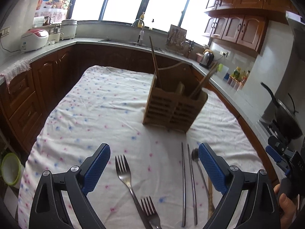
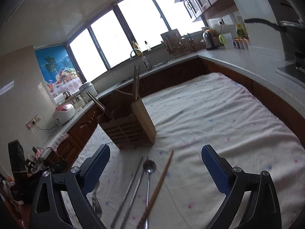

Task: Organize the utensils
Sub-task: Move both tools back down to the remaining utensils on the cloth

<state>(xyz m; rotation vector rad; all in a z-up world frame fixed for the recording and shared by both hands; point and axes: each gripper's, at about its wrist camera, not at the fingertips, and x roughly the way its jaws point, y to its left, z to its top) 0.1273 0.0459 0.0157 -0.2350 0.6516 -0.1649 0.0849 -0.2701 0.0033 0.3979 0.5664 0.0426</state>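
Forks [image 1: 124,173], metal chopsticks [image 1: 184,183], spoon [image 2: 149,167] lie flat on cloth [image 1: 106,103]. Wooden holder [image 1: 171,106] upright beyond, wooden chopsticks [image 1: 205,80] inside. Left gripper [image 1: 154,164] wide; right gripper [image 2: 155,164] wide, both holding nothing.

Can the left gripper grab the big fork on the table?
Probably yes. The left gripper is open, and the big fork lies flat on the tablecloth between its fingers, with nothing covering it. A second fork overlaps its handle lower down.

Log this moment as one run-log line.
left gripper: open, above forks | right gripper: open, empty | metal chopsticks, spoon on cloth | wooden caddy: holds chopsticks
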